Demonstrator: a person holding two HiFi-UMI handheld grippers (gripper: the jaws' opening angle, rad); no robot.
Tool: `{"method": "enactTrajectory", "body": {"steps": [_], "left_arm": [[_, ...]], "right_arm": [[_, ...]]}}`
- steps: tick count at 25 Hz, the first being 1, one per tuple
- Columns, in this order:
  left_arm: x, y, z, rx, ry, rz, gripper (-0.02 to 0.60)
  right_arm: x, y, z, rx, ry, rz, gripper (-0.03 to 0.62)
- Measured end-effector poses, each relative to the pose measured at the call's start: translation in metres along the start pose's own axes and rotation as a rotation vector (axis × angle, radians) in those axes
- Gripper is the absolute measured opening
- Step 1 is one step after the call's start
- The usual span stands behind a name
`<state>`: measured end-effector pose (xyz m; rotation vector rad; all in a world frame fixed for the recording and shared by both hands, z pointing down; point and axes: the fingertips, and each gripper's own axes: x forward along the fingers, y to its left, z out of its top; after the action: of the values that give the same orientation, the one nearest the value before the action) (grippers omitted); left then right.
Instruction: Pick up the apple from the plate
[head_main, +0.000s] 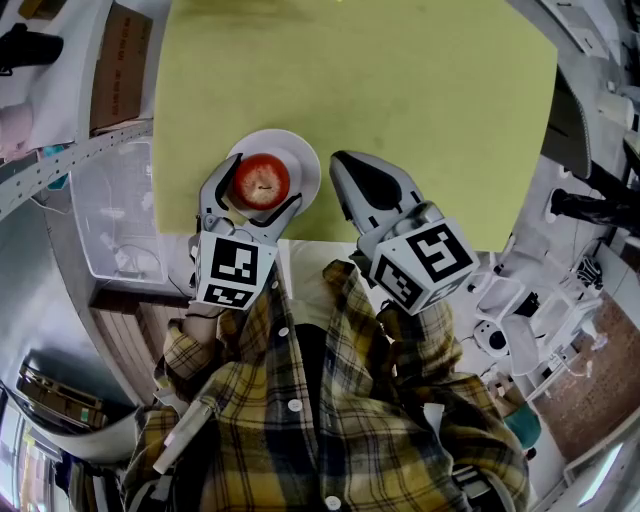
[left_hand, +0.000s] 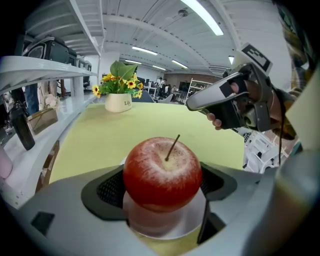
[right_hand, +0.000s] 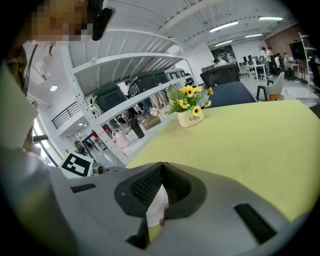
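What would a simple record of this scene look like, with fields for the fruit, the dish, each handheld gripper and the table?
Fruit: red apple, stem up, over the plate; whether it is lifted cannot be told
Dish: white plate, near the table's front edge
Left gripper: jaws closed on the apple's two sides
Right gripper: jaws together, empty, beside the plate
Table: yellow-green top
Also there: flower pot at the far end

- Bright, even light pouring from ceiling strip lights; soft sheen on the apple
- Fisheye bending at every edge; dark corners in both gripper views; nearest foreground slightly soft
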<state>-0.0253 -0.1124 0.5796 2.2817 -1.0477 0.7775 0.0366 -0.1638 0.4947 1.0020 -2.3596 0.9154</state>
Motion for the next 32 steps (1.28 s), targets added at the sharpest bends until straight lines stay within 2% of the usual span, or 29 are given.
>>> {"method": "enactTrajectory", "body": {"steps": [2, 19, 25, 32], "left_arm": [[0.000, 0.000, 0.000, 0.001, -0.001, 0.007, 0.436], [-0.004, -0.004, 0.001, 0.009, 0.005, -0.015, 0.431], [-0.013, -0.008, 0.018, 0.030, -0.009, -0.023, 0.430], [-0.026, -0.012, 0.054, 0.062, -0.045, -0.031, 0.430]], "right_arm": [[-0.001, 0.000, -0.002, 0.000, 0.000, 0.001, -0.003], [-0.007, -0.001, -0.004, -0.002, -0.011, -0.006, -0.003], [-0.019, 0.003, 0.008, -0.015, -0.043, -0.013, -0.003], [-0.042, 0.006, 0.031, -0.043, -0.096, -0.033, -0.003]]}}
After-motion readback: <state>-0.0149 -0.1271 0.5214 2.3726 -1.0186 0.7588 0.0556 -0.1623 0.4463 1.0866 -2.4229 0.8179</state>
